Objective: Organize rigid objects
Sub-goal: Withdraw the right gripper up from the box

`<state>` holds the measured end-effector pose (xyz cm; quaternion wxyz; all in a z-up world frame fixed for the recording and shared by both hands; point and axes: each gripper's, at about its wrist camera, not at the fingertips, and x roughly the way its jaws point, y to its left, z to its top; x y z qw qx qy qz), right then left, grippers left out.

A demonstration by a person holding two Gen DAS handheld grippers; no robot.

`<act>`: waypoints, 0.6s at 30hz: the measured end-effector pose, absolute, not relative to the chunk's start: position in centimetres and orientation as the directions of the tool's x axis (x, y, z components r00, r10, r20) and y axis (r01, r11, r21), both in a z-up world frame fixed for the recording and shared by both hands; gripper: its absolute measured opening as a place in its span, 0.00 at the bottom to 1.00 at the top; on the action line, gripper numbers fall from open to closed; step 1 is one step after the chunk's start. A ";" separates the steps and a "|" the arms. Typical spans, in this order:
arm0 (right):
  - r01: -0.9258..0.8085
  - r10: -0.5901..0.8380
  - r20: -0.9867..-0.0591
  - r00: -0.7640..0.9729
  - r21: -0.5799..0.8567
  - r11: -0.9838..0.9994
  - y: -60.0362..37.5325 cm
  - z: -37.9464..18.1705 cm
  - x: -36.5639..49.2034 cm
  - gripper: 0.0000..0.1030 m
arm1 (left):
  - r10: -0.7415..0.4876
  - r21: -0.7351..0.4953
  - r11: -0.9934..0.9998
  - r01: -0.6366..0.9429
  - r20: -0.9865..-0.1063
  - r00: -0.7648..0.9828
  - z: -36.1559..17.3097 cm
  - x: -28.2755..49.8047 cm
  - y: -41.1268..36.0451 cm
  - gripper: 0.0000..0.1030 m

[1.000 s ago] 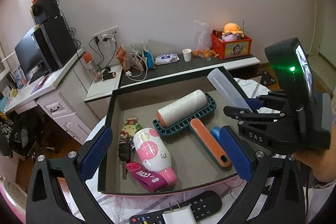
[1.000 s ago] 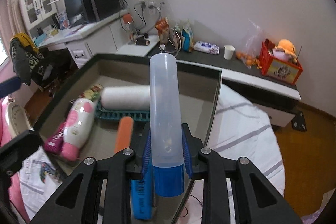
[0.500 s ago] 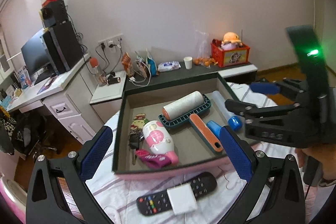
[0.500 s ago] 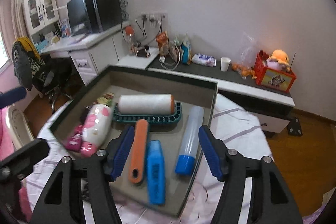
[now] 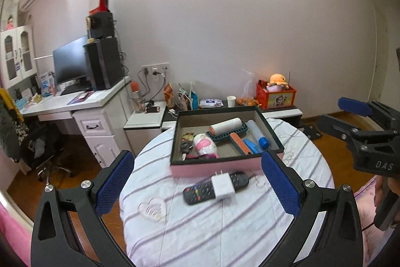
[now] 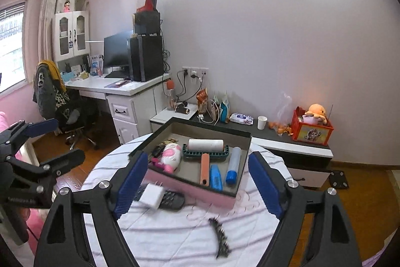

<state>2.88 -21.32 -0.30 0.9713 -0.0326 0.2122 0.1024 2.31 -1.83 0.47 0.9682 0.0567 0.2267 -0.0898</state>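
A pink box (image 5: 215, 169) (image 6: 190, 185) with a dark rim stands on the round striped table. In it lie a lint roller (image 5: 226, 126) (image 6: 205, 144) in a teal tray, a clear tube with a blue cap (image 5: 257, 133) (image 6: 233, 164), a blue item (image 6: 216, 177), a pink-white bottle (image 5: 205, 145) (image 6: 171, 154) and keys (image 5: 184, 147). A black remote (image 5: 200, 190) (image 6: 172, 199) with a white charger (image 5: 223, 185) (image 6: 151, 195) on it lies in front of the box. My left gripper (image 5: 200, 182) and my right gripper (image 6: 197, 182) are open and empty, held back from the box.
A dark comb-like item (image 6: 220, 239) lies on the tablecloth (image 5: 200, 229) near the front right. Behind the table are a white desk (image 5: 82, 104) with a monitor, a low dark shelf (image 6: 287, 137) with a red toy box (image 6: 312, 131), and an office chair (image 6: 62, 114).
My right gripper opened and let go of the clear tube, which now lies in the box. Both grippers pulled back and up, away from the box.
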 end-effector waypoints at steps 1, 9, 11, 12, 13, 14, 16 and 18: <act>-0.206 0.179 -0.415 0.892 -0.021 0.978 -21.2 -0.3 2.0 0.81 | -0.153 0.064 0.977 0.202 -0.442 0.884 0.6 1.3 -1.5 1.00; -0.194 0.169 -0.398 0.902 -0.021 0.981 -20.0 -0.4 -2.3 0.82 | -0.173 0.071 0.972 0.223 -0.425 0.888 0.8 -2.9 -1.3 1.00; -0.196 0.171 -0.398 0.901 -0.024 0.980 -19.7 -0.4 -2.8 0.82 | -0.174 0.078 0.971 0.227 -0.425 0.888 0.8 -3.4 -1.3 1.00; -0.196 0.169 -0.399 0.901 -0.026 0.980 -19.6 -0.5 -3.1 0.82 | -0.173 0.082 0.970 0.228 -0.425 0.889 0.7 -3.6 -1.5 1.00; -0.196 0.169 -0.400 0.901 -0.028 0.980 -19.6 -0.6 -3.3 0.82 | -0.172 0.085 0.970 0.229 -0.425 0.889 0.6 -3.8 -1.5 1.00; -0.195 0.168 -0.400 0.901 -0.029 0.980 -19.6 -0.6 -3.4 0.82 | -0.173 0.087 0.969 0.230 -0.427 0.887 0.6 -4.0 -1.6 1.00; -0.197 0.168 -0.402 0.900 -0.032 0.980 -19.5 -0.7 -3.7 0.82 | -0.172 0.092 0.968 0.232 -0.429 0.887 0.4 -4.3 -1.7 1.00; -0.195 0.165 -0.404 0.900 -0.035 0.980 -19.5 -0.8 -3.9 0.82 | -0.171 0.093 0.968 0.232 -0.434 0.885 0.3 -4.4 -1.8 1.00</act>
